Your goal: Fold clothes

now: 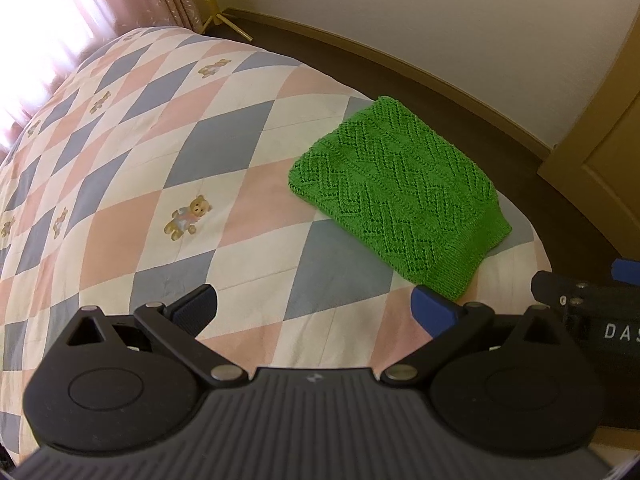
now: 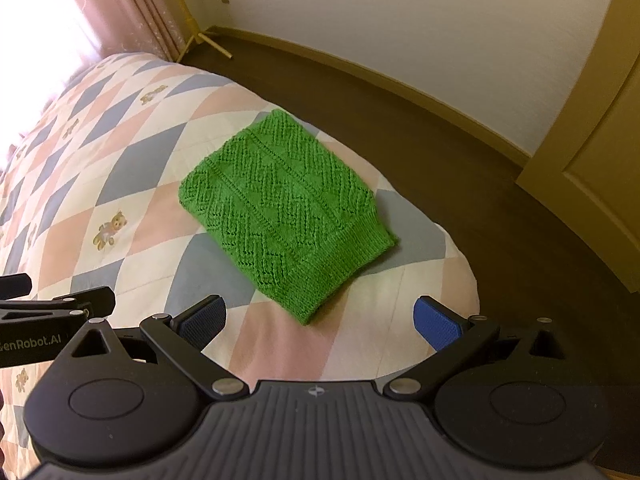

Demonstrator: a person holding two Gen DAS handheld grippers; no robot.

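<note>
A green knitted garment (image 1: 400, 192) lies folded into a compact rectangle near the corner of the bed; the right wrist view shows the same garment (image 2: 284, 212) with its ribbed hem toward me. My left gripper (image 1: 316, 312) hovers open above the quilt, short of the garment and to its left. My right gripper (image 2: 320, 322) is open too, just in front of the garment's near corner, not touching it. Nothing sits between either pair of fingers. Part of the right gripper (image 1: 588, 320) shows at the right edge of the left wrist view.
The bed carries a quilt (image 1: 168, 168) of pink, grey and white diamonds with teddy bears. Dark floor (image 2: 500, 208) runs past the bed's edge. Pink curtains (image 2: 120, 4) hang at the back left, a wooden door (image 2: 592, 184) stands at the right.
</note>
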